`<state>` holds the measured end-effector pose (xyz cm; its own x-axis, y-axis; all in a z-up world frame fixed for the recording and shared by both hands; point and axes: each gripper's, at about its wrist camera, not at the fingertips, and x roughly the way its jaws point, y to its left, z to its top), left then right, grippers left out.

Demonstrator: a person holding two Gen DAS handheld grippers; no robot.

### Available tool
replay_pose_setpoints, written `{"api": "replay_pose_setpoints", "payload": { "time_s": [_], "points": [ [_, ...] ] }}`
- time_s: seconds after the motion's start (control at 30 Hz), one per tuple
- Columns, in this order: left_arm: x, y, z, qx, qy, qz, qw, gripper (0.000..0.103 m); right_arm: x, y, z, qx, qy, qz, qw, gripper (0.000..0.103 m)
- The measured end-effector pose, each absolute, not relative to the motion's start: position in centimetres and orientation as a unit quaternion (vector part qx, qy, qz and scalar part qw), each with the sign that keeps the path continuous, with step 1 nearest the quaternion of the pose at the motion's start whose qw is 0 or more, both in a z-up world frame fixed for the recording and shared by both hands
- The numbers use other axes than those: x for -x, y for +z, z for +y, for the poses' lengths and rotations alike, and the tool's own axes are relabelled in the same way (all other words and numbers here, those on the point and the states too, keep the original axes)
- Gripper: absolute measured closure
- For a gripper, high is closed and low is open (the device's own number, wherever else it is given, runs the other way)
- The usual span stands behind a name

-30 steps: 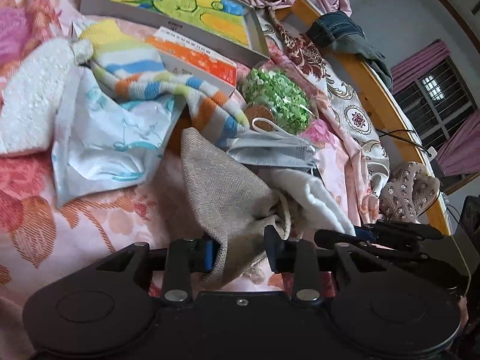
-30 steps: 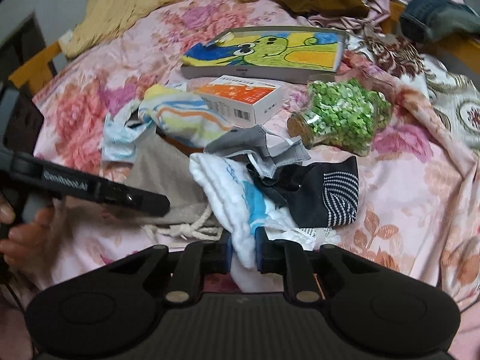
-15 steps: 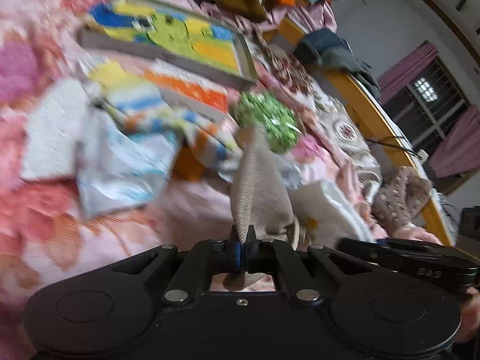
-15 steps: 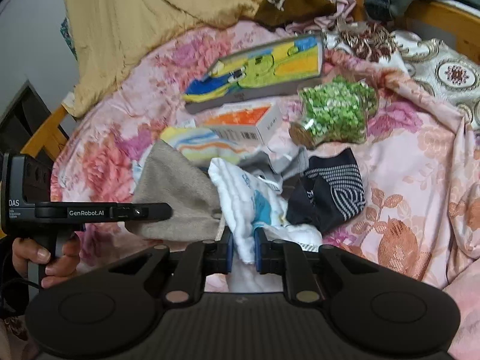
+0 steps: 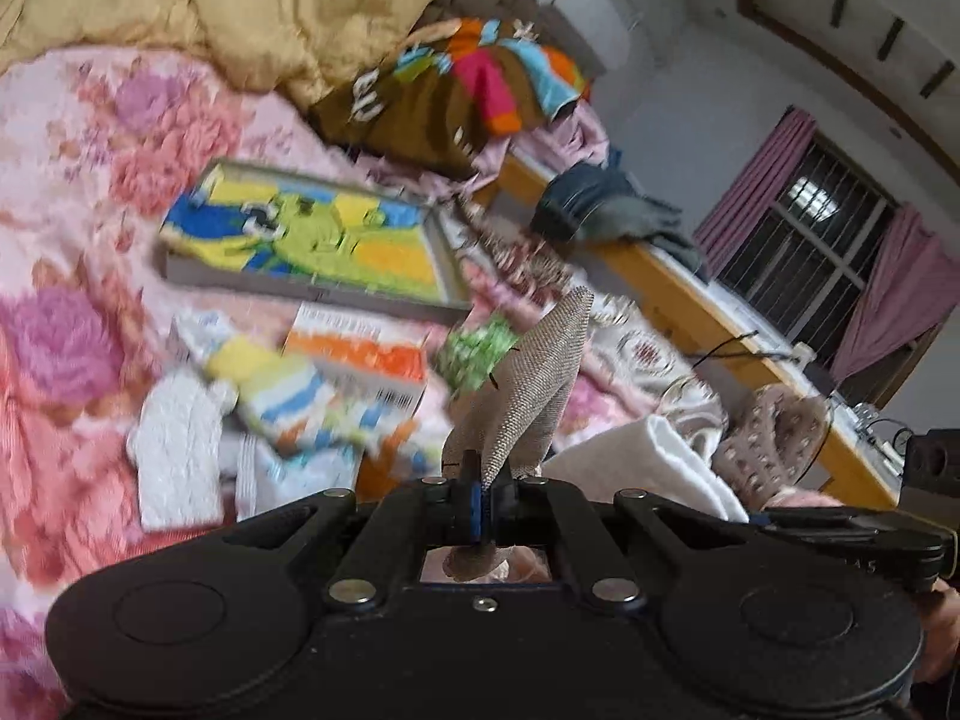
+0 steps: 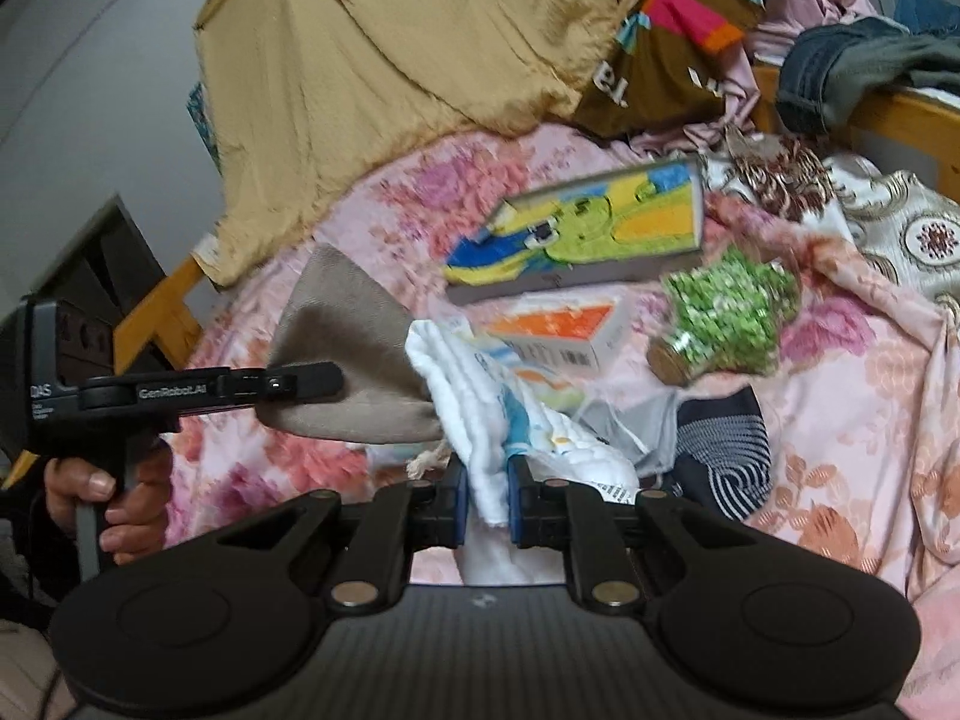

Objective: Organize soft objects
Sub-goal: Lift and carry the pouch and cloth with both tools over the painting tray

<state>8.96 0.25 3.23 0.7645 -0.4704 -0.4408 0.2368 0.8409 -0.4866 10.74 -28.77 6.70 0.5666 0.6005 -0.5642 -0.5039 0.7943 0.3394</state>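
Note:
My left gripper (image 5: pixel 482 480) is shut on the edge of a beige linen drawstring bag (image 5: pixel 534 378), which stands lifted above the floral bed. In the right wrist view that bag (image 6: pixel 354 348) hangs from the left gripper (image 6: pixel 312 381), held in a hand at the left. My right gripper (image 6: pixel 487 498) is shut on a white quilted cloth with blue print (image 6: pixel 492 414), raised off the bed. A striped sock (image 5: pixel 288 396), a white towel (image 5: pixel 177 450) and a dark striped sock (image 6: pixel 723 450) lie on the bedspread. A grey face mask (image 6: pixel 624 426) lies beside the dark sock.
A colourful puzzle box (image 6: pixel 594 228), an orange-and-white carton (image 6: pixel 558 336) and a jar of green bits (image 6: pixel 726 318) lie on the bed. A tan blanket (image 6: pixel 384 60) and piled clothes (image 6: pixel 690 18) fill the head end. A wooden bed rail (image 5: pixel 708 312) runs along the right.
My left gripper closed on the beige bag and lifted it off the bed. My right gripper rose too, carrying the white cloth up. Both views now tilt toward the head of the bed.

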Motion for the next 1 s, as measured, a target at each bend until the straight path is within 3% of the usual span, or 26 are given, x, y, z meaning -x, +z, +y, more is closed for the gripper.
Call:
{"api": "replay_pose_setpoints", "payload": {
  "time_s": [0.2, 0.47, 0.77, 1.0],
  "points": [
    [-10.0, 5.3, 0.5, 0.22, -0.201, 0.263, 0.918, 0.102, -12.5, 9.2, -29.7, -0.105, 0.327, 0.327, 0.881, 0.088],
    [-13.7, 7.4, 1.3, 0.199, -0.189, 0.222, 0.936, 0.102, -18.9, 11.0, -27.7, -0.062, 0.326, 0.308, 0.892, 0.088],
    [-24.6, 8.1, 1.4, 0.181, -0.118, 0.196, 0.956, 0.102, -31.4, 10.0, -23.7, 0.018, 0.309, 0.3, 0.902, 0.088],
    [-34.4, 6.8, -0.6, 0.201, -0.067, 0.208, 0.955, 0.102, -40.4, 8.2, -23.8, -0.019, 0.273, 0.273, 0.922, 0.088]
  ]
}}
